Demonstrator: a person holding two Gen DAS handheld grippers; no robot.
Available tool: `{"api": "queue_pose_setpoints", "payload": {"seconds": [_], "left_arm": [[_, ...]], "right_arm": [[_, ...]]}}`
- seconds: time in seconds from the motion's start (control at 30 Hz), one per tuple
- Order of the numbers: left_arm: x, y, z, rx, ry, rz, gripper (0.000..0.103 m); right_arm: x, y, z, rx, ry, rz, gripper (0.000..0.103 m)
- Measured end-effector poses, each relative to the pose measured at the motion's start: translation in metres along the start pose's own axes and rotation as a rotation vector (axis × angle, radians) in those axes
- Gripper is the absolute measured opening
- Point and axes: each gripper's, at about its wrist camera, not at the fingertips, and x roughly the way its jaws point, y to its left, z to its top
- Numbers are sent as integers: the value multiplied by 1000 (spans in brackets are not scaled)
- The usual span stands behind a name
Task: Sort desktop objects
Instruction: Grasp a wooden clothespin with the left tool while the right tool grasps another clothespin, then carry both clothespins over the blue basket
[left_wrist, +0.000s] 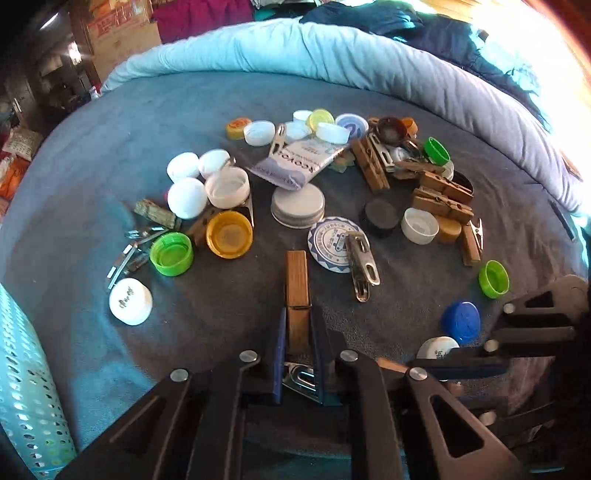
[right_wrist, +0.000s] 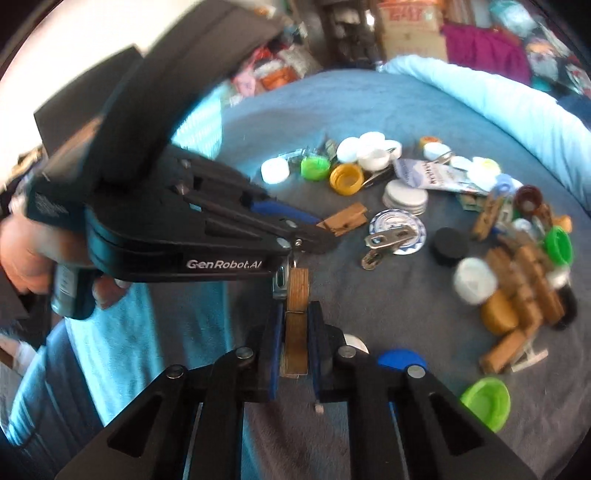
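Both pairs of jaws are clamped: the left gripper (left_wrist: 298, 328) pinches a brown wooden clothespin (left_wrist: 297, 291), and the right gripper (right_wrist: 295, 332) pinches a second wooden clothespin (right_wrist: 297, 317), both just above the grey-blue bed cover (left_wrist: 207, 107). A silver metal clip (left_wrist: 301, 380) sits wedged in the left jaws too. Risk here: it drops mid-carry, or the close-set grippers knock together.

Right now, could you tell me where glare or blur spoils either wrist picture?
Left wrist view: sunlight blows out the upper right corner past the rolled blanket; the caps and the wooden clothespin stay sharp, though fisheye bends the bed edge. Right wrist view: white glare at upper left; the heap of wooden clothespins at right is motion-smeared.
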Motion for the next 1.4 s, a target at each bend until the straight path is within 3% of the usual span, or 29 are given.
{"api": "queue_pose_setpoints", "payload": {"seconds": [0.2, 0.3, 0.53, 0.77, 1.0, 1.4], "left_arm": [[-39, 22, -8, -147, -97, -12, 13], [-57, 28, -20, -193, -107, -5, 13], [-117, 3, -25, -154, -214, 11, 13], [-170, -16, -19, -137, -313, 69, 13], [-210, -10, -20, -175, -387, 109, 13], [-249, 28, -37, -245, -464, 165, 13]], "right_arm": [[-44, -13, -16, 101, -76, -1, 12], [-58, -24, -23, 131, -83, -16, 13], [-79, -39, -17, 192, -122, -99, 13], [-108, -23, 13, 119, -168, -248, 13], [-126, -1, 45, 55, -204, -328, 13], [-125, 48, 93, -70, -236, -365, 13]]}}
